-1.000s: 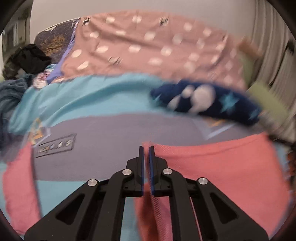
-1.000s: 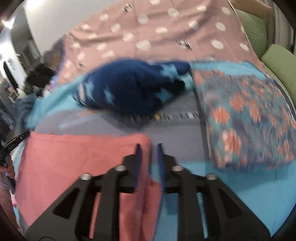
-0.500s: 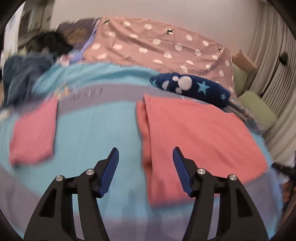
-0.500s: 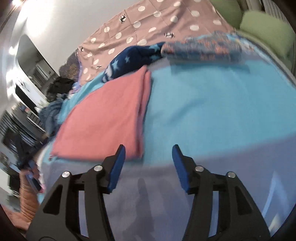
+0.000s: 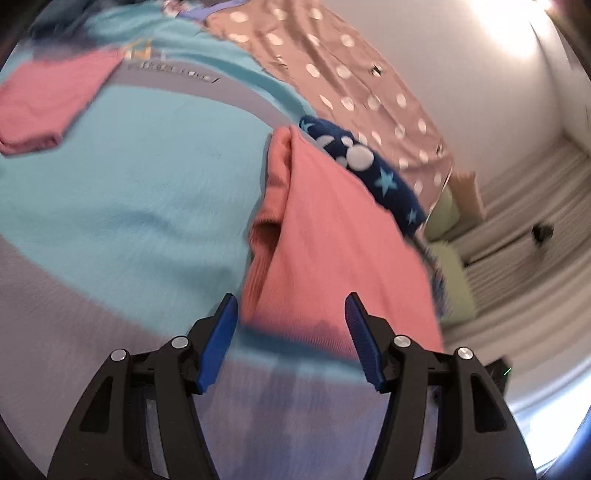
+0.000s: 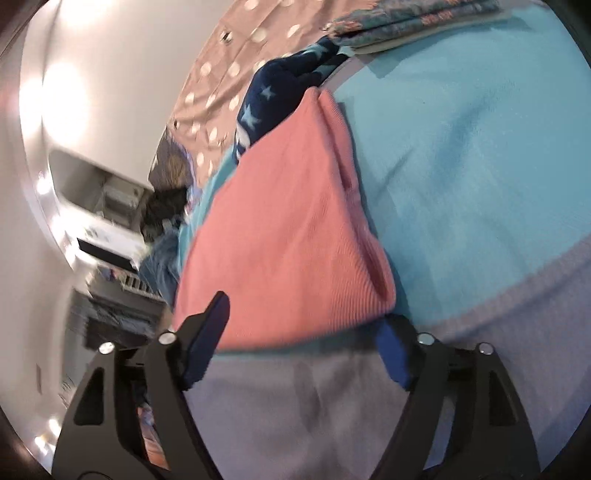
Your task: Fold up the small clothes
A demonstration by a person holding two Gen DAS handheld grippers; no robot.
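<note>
Turquoise-and-grey blanket (image 5: 140,177) under pink garment (image 5: 332,251); white walls behind

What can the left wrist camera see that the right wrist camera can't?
Only the left wrist view shows a second, smaller pink cloth lying apart on the blanket, plus green cushions.

Only the right wrist view shows a folded floral cloth at the far edge and a dark heap of clothes.

Both show the big pink garment folded on the blue and grey blanket, the navy star cloth behind it, and the dotted bedsheet. Neither the left gripper nor the right gripper holds anything.
</note>
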